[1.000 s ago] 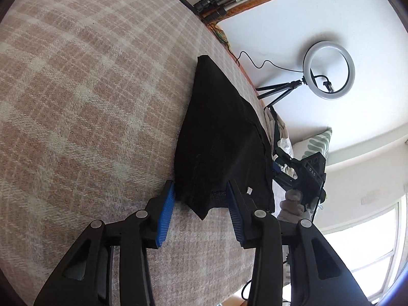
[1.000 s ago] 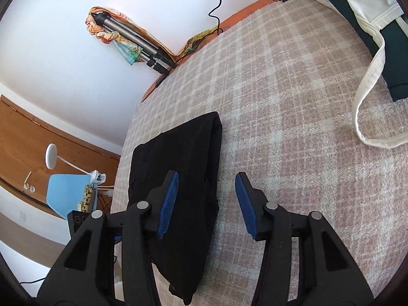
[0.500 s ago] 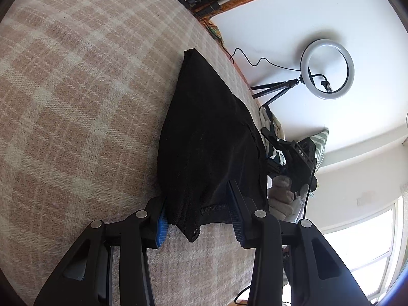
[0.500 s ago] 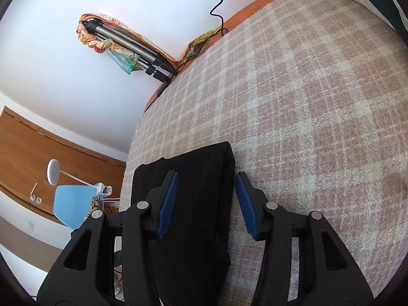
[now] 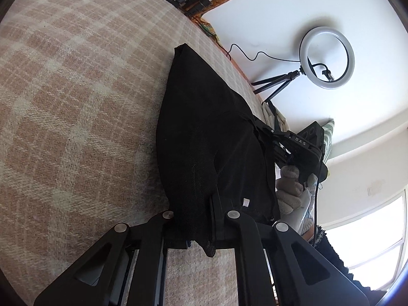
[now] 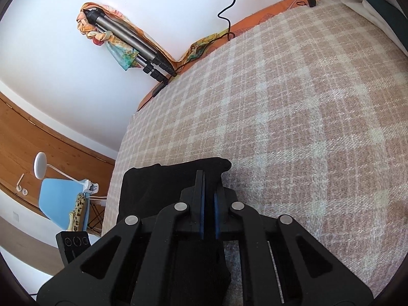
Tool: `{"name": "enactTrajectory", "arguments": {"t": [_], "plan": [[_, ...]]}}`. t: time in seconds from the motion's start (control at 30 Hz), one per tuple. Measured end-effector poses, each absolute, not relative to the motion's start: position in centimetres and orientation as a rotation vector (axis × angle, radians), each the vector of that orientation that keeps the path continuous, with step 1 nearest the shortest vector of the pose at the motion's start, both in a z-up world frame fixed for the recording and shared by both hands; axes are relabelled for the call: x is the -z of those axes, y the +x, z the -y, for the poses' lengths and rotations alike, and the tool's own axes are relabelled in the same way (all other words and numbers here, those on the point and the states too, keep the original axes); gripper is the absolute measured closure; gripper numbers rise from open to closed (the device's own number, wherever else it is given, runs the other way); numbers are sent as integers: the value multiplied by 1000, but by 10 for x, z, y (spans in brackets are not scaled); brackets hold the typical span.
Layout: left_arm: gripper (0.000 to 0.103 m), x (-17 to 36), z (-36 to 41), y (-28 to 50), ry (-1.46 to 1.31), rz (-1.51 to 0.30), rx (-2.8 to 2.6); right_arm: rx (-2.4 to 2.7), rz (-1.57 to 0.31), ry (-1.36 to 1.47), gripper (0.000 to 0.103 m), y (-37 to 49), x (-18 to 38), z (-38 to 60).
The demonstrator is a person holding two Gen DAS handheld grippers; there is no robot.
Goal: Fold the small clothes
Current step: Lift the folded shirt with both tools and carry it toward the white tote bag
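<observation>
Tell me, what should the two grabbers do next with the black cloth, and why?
Probably lift together and carry that edge over. The left gripper and right gripper have just closed, each pinching a near corner of the black garment, which lies flat on the checked blanket.

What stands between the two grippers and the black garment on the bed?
Nothing visible does. The left gripper and the right gripper are already closed on the black garment, which lies on the checked blanket.
</observation>
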State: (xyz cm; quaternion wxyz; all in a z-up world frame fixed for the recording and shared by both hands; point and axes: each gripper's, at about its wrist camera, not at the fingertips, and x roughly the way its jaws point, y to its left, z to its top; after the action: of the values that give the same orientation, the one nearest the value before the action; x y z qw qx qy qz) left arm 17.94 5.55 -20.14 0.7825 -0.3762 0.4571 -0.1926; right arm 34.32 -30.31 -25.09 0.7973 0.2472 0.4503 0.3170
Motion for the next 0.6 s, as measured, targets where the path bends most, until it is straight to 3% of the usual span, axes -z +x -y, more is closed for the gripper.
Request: {"name": "enactTrajectory", "arguments": {"t": [0.1,0.13,0.17,0.2,0.37,0.47,0.6], "plan": [[95,203,-57,181,-817,-990,415,-707,-981,530,92,343,252,302],[95,203,-57,181,-818,-990,414,-708,-1002,537,87,343,254,302],[95,203,-57,181,-817,-989,414,-711,-1020,549,73,344,257,302],[95,203,-57,180,-815,-989,414,-710,-1022,555,70,344,258,302],[95,202,-55,183,-803,-991,402,-750,-1021,563,71,343,262,299],[95,199,-52,182,-765,-986,386,-713,-1029,527,94,343,260,293],[96,192,-48,179,-703,-963,373,-674,-992,466,96,338,242,290]]}}
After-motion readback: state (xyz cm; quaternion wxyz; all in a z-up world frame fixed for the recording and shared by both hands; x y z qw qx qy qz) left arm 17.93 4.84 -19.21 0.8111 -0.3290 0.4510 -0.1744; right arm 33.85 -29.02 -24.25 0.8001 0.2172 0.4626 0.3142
